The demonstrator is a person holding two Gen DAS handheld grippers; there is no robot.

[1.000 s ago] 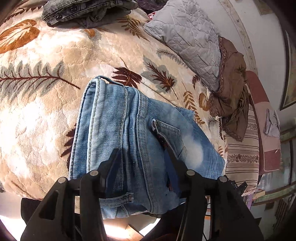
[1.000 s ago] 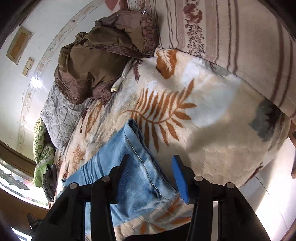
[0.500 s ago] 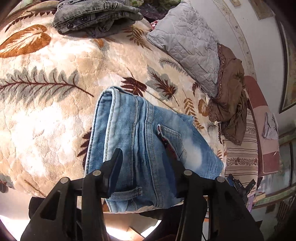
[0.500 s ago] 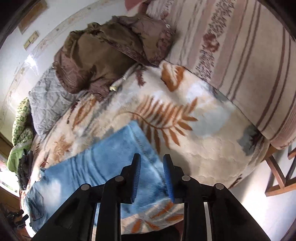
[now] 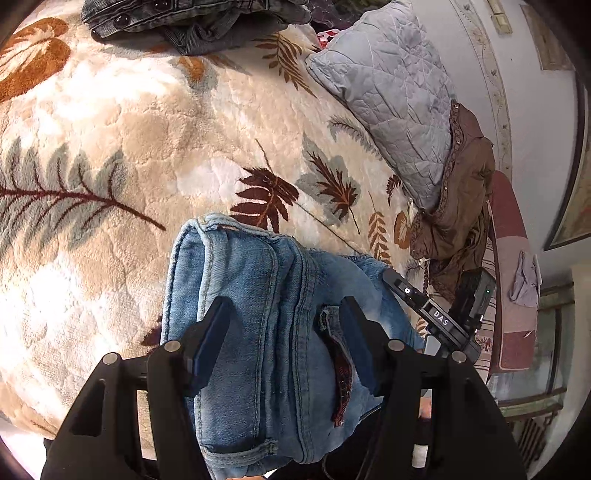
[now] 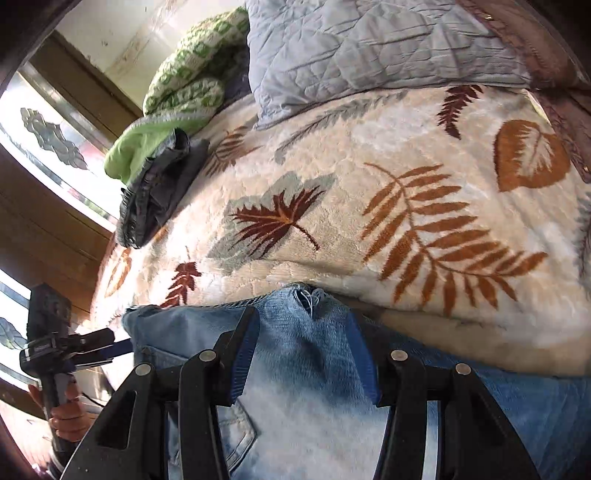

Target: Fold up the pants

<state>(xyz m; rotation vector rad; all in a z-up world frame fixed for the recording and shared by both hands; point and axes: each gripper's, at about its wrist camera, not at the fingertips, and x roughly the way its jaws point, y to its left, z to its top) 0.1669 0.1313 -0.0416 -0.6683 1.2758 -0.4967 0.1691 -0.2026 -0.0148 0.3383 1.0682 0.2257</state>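
Light blue jeans lie folded on the leaf-print blanket near the bed's front edge. My left gripper is open, its fingers straddling the waistband end and back pocket. In the right wrist view the jeans fill the bottom of the frame. My right gripper is open over their frayed upper edge, holding nothing. The right gripper shows at the jeans' far end in the left wrist view. The left gripper shows at the far left of the right wrist view, held in a hand.
Folded dark grey jeans lie at the back of the bed. A grey quilted pillow and a brown garment lie by the wall. A green checked blanket sits beside a window. A striped cloth hangs at the right.
My right gripper opened from nearly shut and swung left across the bed onto the jeans' middle. My left gripper moved in closer over the waistband end and stayed open.
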